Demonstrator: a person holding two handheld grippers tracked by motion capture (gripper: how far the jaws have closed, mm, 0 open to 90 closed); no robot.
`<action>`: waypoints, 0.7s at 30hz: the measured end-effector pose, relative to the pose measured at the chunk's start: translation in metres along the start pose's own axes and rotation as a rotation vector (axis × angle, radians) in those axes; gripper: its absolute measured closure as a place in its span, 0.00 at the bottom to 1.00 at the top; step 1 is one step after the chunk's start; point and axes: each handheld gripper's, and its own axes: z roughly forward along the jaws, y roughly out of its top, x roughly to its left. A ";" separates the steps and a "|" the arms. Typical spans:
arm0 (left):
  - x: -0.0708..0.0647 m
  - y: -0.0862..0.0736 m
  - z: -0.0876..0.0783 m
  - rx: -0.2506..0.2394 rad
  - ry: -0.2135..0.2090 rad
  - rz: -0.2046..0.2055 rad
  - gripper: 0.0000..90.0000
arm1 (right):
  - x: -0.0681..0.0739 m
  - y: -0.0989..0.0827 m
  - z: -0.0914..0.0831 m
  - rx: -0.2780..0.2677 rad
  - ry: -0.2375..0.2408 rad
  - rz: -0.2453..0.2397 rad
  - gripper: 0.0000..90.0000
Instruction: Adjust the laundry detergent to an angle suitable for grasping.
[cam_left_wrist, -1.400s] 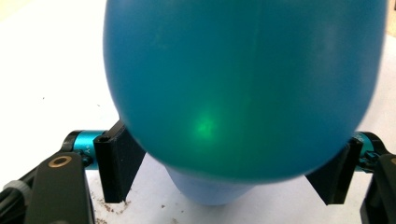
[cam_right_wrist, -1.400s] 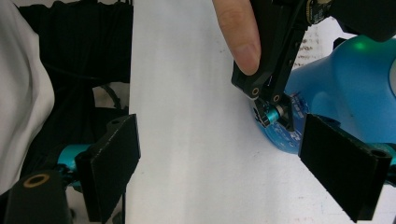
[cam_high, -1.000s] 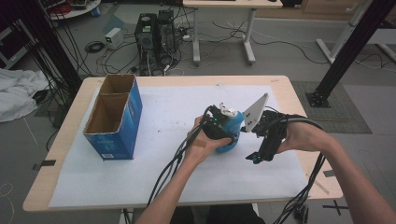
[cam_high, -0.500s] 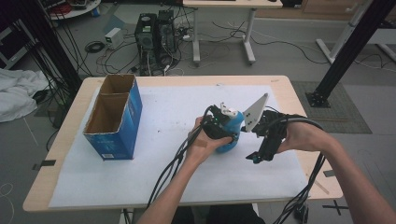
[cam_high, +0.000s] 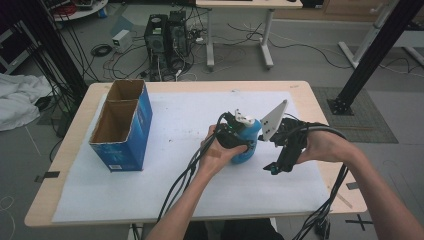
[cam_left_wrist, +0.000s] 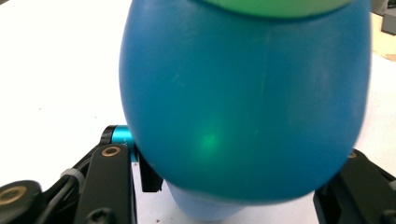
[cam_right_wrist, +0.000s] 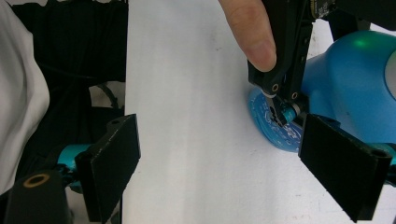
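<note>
High view: the blue bottle (cam_high: 247, 145) stands just right of the frame's centre on the white mat (cam_high: 165, 125), with the left gripper (cam_high: 235, 136) clamped around its body. The jaws have just been closing, and in the left gripper view the bottle's rounded belly (cam_left_wrist: 243, 102) sits between them, pressed on both sides. The right gripper (cam_high: 276, 165) hangs just right of the bottle with its jaws spread and nothing between them; in the right gripper view the bottle (cam_right_wrist: 348, 88) lies toward the upper right, beyond the jaws. For this step, the grip should probably stay low and centred on the belly, since the curved surface could slip upward under squeeze; lift straight up before any sideways travel. The blue cardboard box (cam_high: 122, 125) stands open-topped at the left of the mat, well apart from the bottle. Bare mat lies between them, and the table's near edge (cam_high: 200, 220) lies close below the forearms.
</note>
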 end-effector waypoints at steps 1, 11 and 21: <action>0.000 0.000 0.000 0.003 0.000 0.001 0.51 | 0.000 0.000 0.000 -0.001 -0.001 -0.001 0.13; 0.002 -0.001 -0.001 -0.002 -0.013 0.005 0.52 | 0.000 -0.001 -0.001 -0.002 -0.006 0.000 0.13; 0.009 -0.005 -0.015 -0.025 -0.050 0.035 0.52 | 0.000 -0.002 -0.003 -0.005 -0.009 0.006 0.13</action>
